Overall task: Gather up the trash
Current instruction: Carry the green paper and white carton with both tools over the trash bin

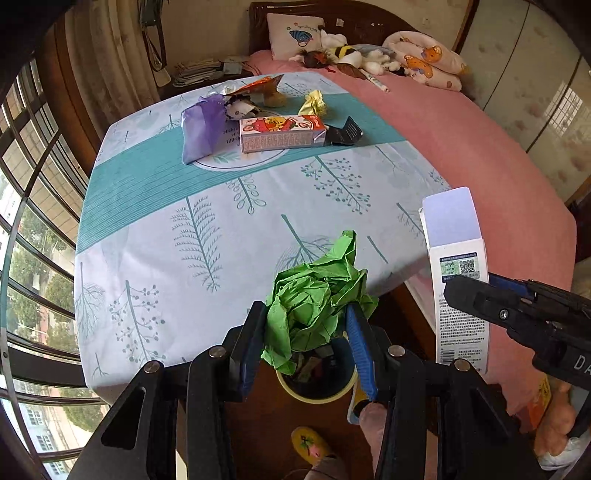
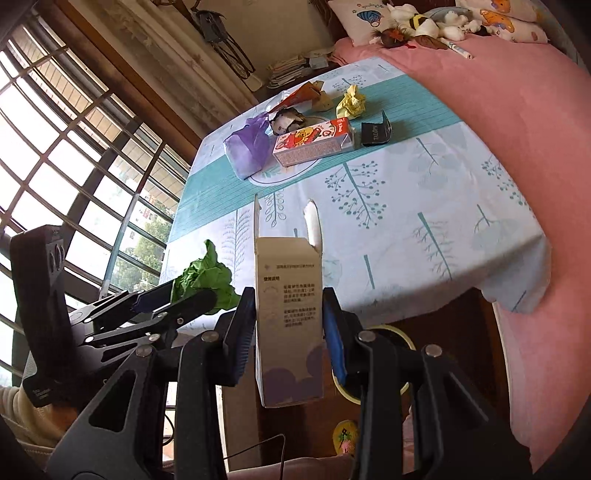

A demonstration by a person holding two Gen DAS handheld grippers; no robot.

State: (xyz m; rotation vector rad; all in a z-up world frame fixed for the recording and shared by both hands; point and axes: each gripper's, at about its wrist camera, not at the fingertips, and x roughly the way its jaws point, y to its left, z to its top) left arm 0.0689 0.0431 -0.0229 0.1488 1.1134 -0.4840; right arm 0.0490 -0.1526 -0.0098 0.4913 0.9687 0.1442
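While poised just off the near edge of the tablecloth (image 1: pixel 177 236), left gripper (image 1: pixel 306 332) clamped on a crumpled green paper wad (image 1: pixel 317 295), jaws pinching it from both sides, wad bulging up above the fingertips. Directly below the wad, off the cloth's near edge and lower down, a yellow-rimmed bin (image 1: pixel 317 395) with dark contents, partly hidden by the paper and the blue finger pads. To the right of the cloth's near corner, right gripper (image 2: pixel 288 332) pinching an upright white carton (image 2: pixel 290 321), jaws pressed against its two side walls, top flaps open, printed text on its face; in the left wrist view the same carton (image 1: pixel 458 273) seen with a QR label, held beside the green wad but apart from it. In the right wrist view the bin's rim (image 2: pixel 402 334) visible just behind the carton, under the cloth's hanging edge.

At the far end of the tablecloth, on its teal band, a cluster of remaining trash: a red cartoon-printed box (image 1: pixel 282 133) lying flat, a purple bag (image 1: pixel 203 127) touching its left end, a black folded wrapper (image 1: pixel 345 133) just to its right, a crumpled yellow paper (image 1: pixel 314 103) behind it, an orange wrapper (image 1: pixel 258 85) and a small torn packet (image 1: pixel 240 107) farther back. Beyond the cloth's far edge, pink bedsheet (image 1: pixel 461 129) with stuffed toys (image 1: pixel 351 55) and a pillow (image 1: pixel 295 35).
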